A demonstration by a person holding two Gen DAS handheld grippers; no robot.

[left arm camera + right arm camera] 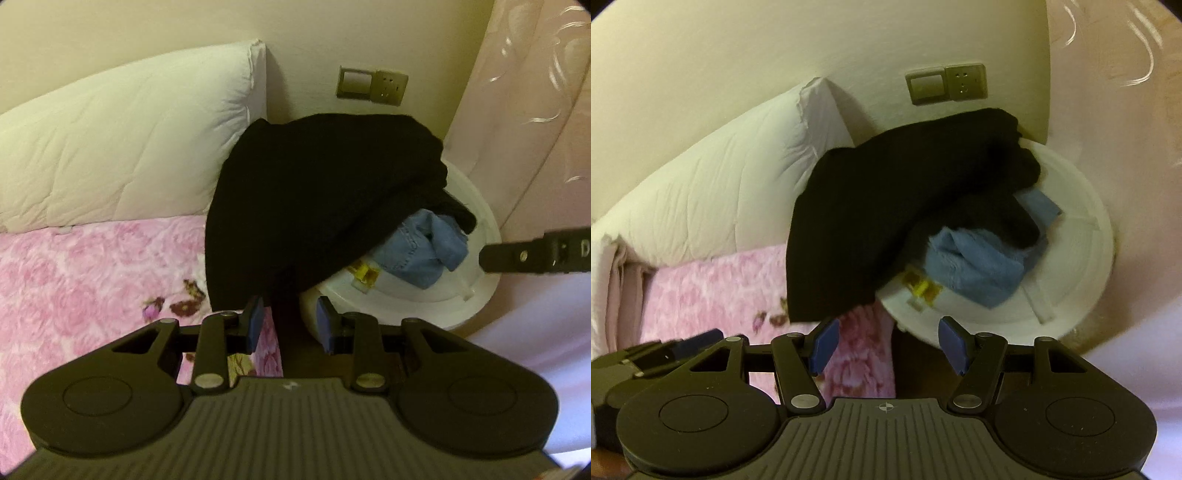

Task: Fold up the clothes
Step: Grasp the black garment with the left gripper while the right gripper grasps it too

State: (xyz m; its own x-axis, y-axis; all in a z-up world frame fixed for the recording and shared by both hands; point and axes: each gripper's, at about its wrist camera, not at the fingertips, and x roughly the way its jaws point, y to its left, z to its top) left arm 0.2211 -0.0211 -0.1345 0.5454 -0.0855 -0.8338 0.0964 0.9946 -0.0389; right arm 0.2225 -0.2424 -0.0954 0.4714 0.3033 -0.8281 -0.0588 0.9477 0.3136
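black garment (317,206) draped over blue clothes (421,251) in white bin (476,291).

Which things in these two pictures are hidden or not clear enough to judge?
- Left wrist view: black garment covers most of the white basket and part of the blue clothes.
- Left wrist view: right tool cut off by the edge.
- Right wrist view: yellow label blurred, unreadable.

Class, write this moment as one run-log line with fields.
phase: approach | left gripper: open, empty | right gripper: open, empty | target: black garment draped over white basket | blue clothes: inside basket
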